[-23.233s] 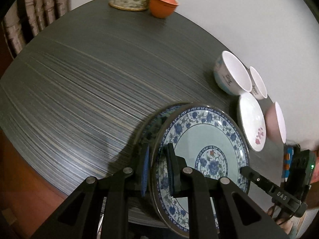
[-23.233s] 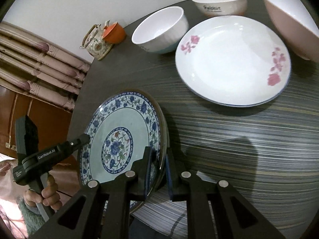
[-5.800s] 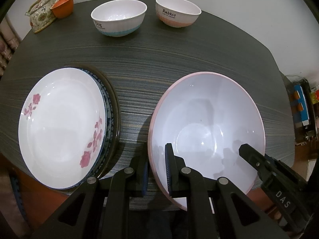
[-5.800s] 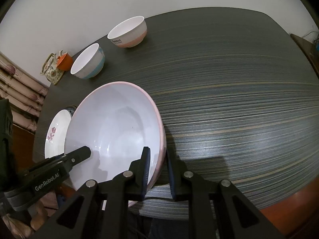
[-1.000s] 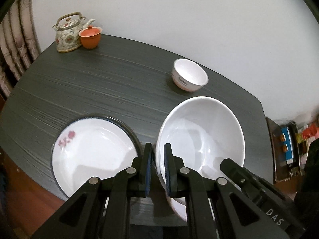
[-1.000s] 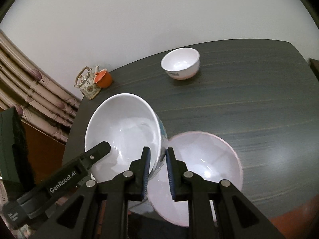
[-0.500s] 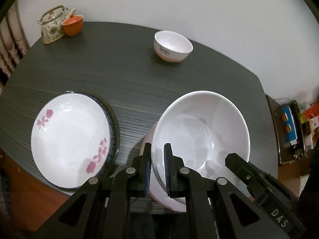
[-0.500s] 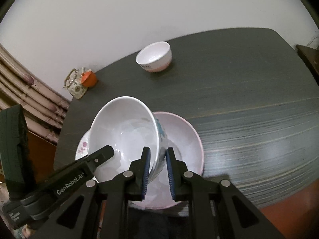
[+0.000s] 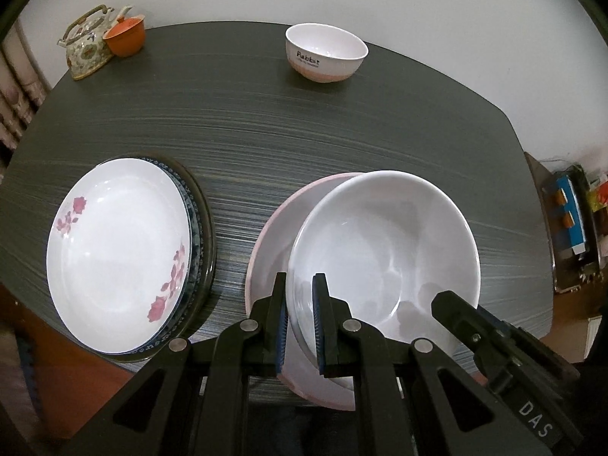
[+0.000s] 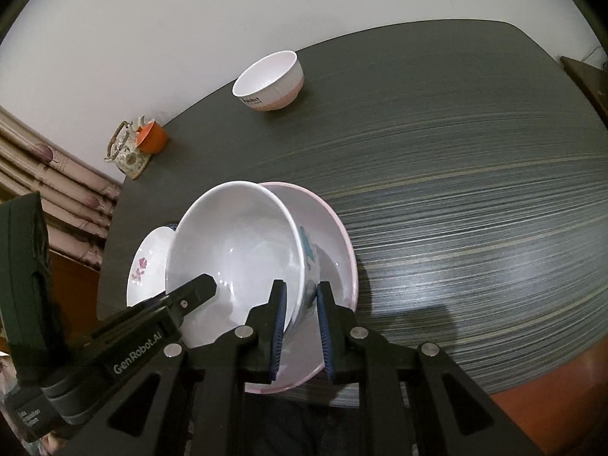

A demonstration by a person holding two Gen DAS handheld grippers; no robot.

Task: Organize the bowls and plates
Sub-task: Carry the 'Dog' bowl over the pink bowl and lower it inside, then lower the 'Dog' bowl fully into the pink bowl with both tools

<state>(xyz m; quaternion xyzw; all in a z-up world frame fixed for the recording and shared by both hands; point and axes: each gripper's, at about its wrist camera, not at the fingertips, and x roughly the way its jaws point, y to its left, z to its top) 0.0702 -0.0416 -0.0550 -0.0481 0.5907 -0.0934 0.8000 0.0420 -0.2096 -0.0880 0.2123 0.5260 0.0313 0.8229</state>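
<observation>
White bowl (image 9: pixel 383 250): lower centre of the left wrist view, tilted, sitting low inside the pink bowl (image 9: pixel 273 228).
Left gripper (image 9: pixel 300 319): pointing steeply down, jaws clamped on the white bowl's near-left rim.
Right gripper (image 10: pixel 300 321): pointing steeply down, jaws pinching the opposite rim.
Flowered plate (image 9: pixel 117 250): left of frame, stacked on a blue-patterned plate (image 9: pixel 199 228).
Rabbit bowl (image 9: pixel 326 53): upper centre, alone on the table (image 9: pixel 235 121).
Teapot (image 9: pixel 85 47): upper left corner, orange cup (image 9: pixel 125 36) touching it.

White bowl (image 9: pixel 383 243) tilted inside pink bowl (image 9: pixel 273 228) — plates (image 9: pixel 114 250) stacked beside.
</observation>
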